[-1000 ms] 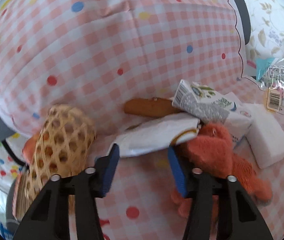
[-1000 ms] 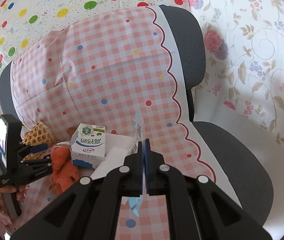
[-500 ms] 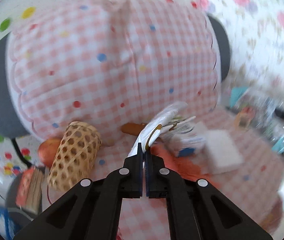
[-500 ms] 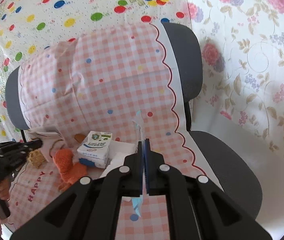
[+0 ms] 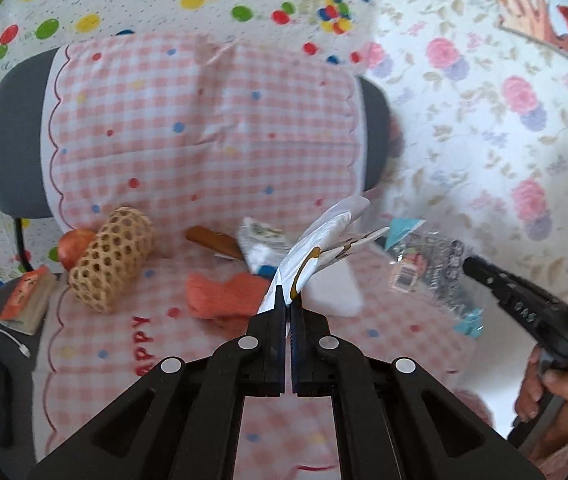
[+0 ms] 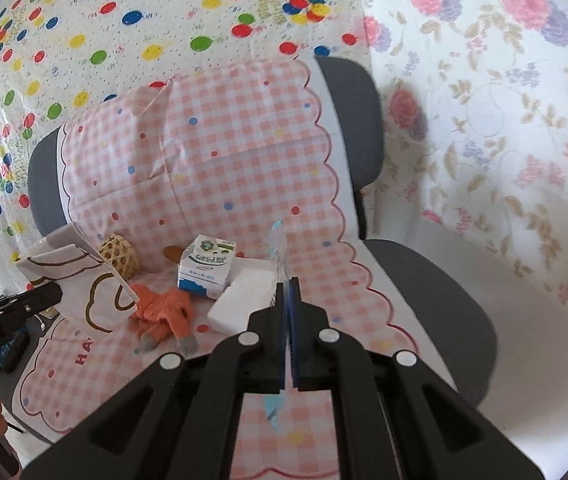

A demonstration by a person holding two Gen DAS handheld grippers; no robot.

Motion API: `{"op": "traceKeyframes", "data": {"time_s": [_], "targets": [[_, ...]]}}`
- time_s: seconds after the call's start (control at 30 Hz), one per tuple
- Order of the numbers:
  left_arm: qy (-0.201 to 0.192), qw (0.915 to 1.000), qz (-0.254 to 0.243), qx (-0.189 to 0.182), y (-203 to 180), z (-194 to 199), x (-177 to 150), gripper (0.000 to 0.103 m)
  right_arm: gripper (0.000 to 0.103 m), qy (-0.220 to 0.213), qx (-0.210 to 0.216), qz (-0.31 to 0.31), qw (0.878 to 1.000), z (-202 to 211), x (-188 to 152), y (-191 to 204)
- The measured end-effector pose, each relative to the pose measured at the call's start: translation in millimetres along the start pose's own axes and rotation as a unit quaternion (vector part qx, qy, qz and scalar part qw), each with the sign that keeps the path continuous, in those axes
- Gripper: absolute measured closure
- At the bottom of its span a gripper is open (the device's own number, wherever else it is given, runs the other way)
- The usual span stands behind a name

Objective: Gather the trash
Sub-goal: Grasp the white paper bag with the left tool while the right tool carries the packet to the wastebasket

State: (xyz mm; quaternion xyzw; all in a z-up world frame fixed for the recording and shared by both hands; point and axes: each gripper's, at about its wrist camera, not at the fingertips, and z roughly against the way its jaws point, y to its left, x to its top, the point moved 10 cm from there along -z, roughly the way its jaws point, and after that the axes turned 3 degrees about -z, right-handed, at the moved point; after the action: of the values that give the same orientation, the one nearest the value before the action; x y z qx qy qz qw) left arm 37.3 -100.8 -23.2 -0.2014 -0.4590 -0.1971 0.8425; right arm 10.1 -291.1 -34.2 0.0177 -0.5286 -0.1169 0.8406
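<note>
The white snack wrapper (image 5: 316, 256) is a crumpled, glossy bag with brown curved outlines printed on it, silvery where its inside shows; seen from the right wrist it spreads broad and flat (image 6: 79, 280). It hangs in the air above the checked pink cloth (image 5: 203, 152) on the office chair (image 6: 436, 312), clear of the milk carton (image 6: 207, 268), the orange plush toy (image 6: 163, 312) and the wicker tube (image 5: 111, 260) lying there. The left gripper (image 5: 288, 312) has its fingers pressed together on the wrapper's lower corner and is held level, pointing toward the chair back. The wrapper's long axis runs up and to the right away from those fingers. The right gripper (image 6: 287, 300) is likewise closed, pinching a clear plastic wrapper (image 6: 277, 256) with blue ends edge-on; in the left view that packet (image 5: 428, 264) shows a barcode label and sits out at the right, above the seat.
</note>
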Motion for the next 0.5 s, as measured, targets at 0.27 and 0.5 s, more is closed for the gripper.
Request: {"op": "traceKeyframes", "data": {"time_s": [0.27, 0.5], "targets": [[-0.016, 0.9966, -0.045, -0.067, -64, 11, -8, 0.101, 0.101, -0.019, -0.042, -0.003, 0.999, 52, -10, -24], [0.021, 0.9871, -0.065, -0.145, -128, -6, -45, 0.101, 0.101, -0.005, -0.096, -0.009, 0.995, 86, -44, -57]]}}
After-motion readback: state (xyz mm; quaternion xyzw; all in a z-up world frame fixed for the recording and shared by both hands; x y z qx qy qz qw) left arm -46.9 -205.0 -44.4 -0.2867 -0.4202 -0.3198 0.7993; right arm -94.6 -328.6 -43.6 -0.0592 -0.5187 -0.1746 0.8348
